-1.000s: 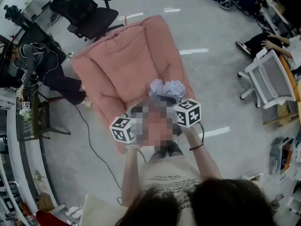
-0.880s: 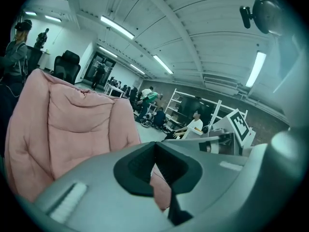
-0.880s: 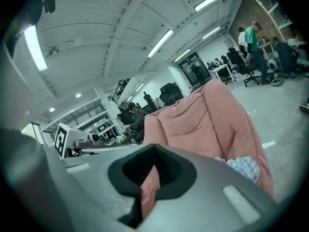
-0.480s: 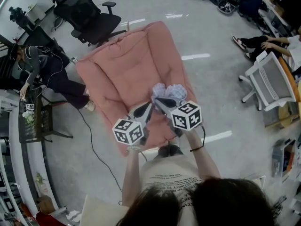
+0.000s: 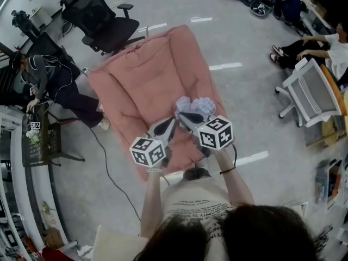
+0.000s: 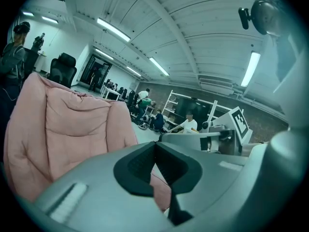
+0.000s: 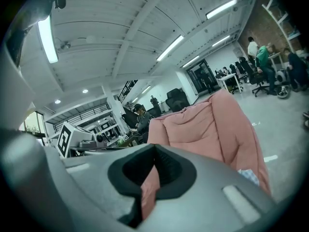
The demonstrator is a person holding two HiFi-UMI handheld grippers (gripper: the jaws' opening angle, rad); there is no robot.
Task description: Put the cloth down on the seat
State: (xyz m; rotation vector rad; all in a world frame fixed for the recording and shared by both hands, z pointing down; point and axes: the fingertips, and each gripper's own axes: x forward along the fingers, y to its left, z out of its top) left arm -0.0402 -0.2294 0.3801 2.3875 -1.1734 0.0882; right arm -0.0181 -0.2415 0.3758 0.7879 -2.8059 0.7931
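The checked cloth [image 5: 194, 104] lies bunched on the pink seat [image 5: 141, 80] — apparently already set down. So the left claw [image 5: 169, 123] and right claw [image 5: 184, 115] hover just beside it, both closed and empty.

The seat [image 5: 147, 86] is soft pink. The cloth [image 5: 194, 104] looks pale blue and white, maybe checked. The office chair [image 5: 109, 29] is black. The floor [image 5: 261, 107] is grey with white stripes.
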